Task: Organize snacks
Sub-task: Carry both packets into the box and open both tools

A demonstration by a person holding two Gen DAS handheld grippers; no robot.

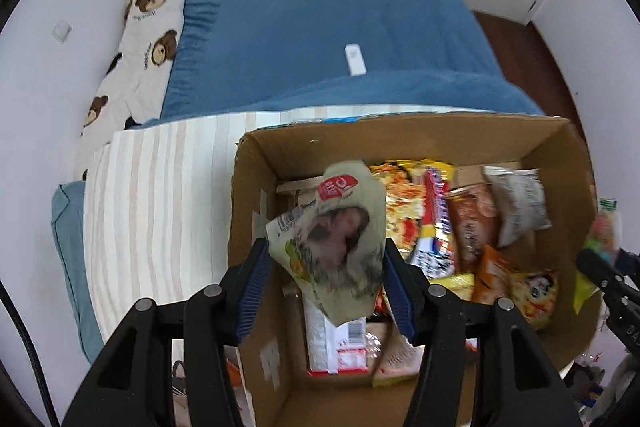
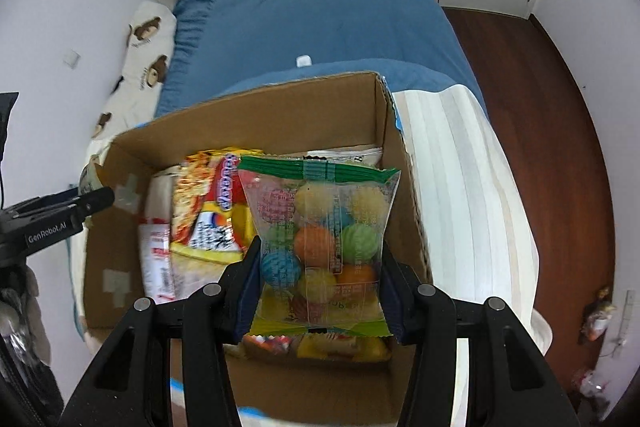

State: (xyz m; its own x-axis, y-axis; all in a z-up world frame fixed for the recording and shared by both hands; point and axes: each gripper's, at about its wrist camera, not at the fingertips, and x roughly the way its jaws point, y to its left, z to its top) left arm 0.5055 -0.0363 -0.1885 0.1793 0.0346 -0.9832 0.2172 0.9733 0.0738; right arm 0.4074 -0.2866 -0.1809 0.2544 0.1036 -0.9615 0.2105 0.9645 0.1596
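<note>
- Left wrist view: a crumpled pale snack packet point(image 1: 334, 247) is pinched between the narrowly parted pads of the left gripper point(image 1: 326, 279), above the near-left part of the open cardboard box point(image 1: 256, 211) on the bed point(image 1: 328, 27); since only the crinkled edges are caught, it could be let slip and dropped outside the wall
- Right wrist view: a clear bag of coloured candy balls point(image 2: 320, 247) is clamped by its sides in the right gripper point(image 2: 318, 281), over the box's right half; the slick film could be squeezed out, or snagged on the rim
</note>
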